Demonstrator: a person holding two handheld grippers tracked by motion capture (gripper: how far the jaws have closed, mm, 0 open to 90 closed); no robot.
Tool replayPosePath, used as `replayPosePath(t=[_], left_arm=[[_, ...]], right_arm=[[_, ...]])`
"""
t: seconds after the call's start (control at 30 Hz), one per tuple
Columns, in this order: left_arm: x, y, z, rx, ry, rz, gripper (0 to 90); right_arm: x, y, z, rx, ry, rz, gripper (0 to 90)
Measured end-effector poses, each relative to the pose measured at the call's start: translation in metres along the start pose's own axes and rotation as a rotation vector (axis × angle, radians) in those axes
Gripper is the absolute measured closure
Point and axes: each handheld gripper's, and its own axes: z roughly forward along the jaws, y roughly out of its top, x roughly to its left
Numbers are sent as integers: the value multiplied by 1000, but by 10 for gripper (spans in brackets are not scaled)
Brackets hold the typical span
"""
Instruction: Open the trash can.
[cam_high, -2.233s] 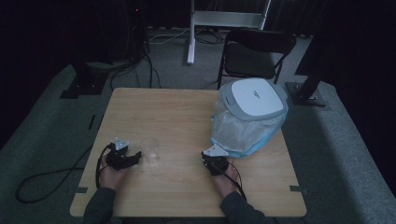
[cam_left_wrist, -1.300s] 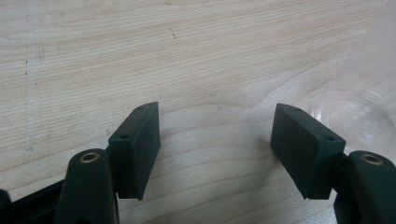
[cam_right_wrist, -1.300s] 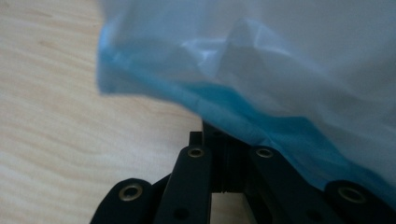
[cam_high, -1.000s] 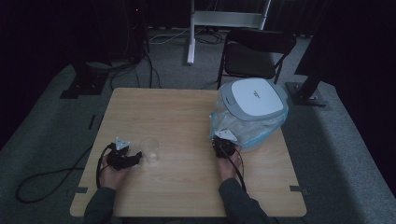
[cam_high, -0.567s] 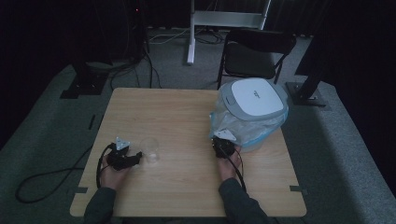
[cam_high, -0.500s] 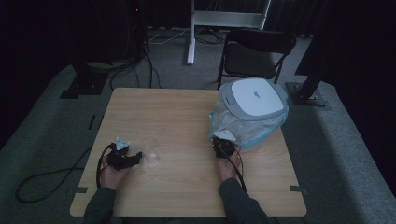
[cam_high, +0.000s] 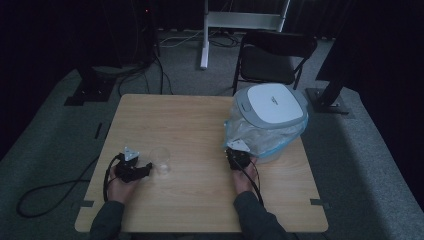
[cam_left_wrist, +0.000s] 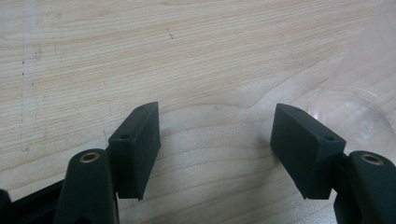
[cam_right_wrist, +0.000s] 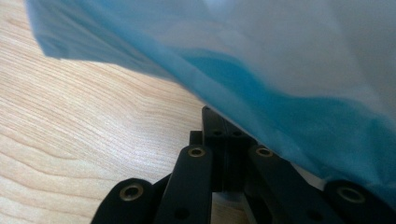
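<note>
2 grippers: right gripper (cam_right_wrist: 223, 140) pinching blue bag (cam_right_wrist: 261, 70), left gripper (cam_left_wrist: 215, 154) agape.

We are seeing the light wooden table (cam_high: 200, 120) carrying a grey-and-white lidded bin lined with a translucent blue plastic bag (cam_high: 267, 122) at its far right and a small clear glass cup (cam_high: 161, 160) sitting near-left, with a black folding chair (cam_high: 272, 55) standing behind.

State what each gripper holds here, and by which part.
Right gripper pinches the blue plastic bag at its lower near edge. Left gripper is open, holding nothing.
</note>
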Motion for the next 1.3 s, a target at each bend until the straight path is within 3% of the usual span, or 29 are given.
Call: replayPosePath(t=[0.17, 0.27, 1.3], left_arm=[[0, 0, 0, 0, 1, 1, 339], [0, 0, 0, 0, 0, 2, 339], [0, 0, 0, -1, -4, 4, 338]], right_arm=[[2, -2, 2, 3, -7, -16, 900], [1, -3, 2, -1, -1, 7, 900], [1, -4, 4, 9, -4, -2, 900]])
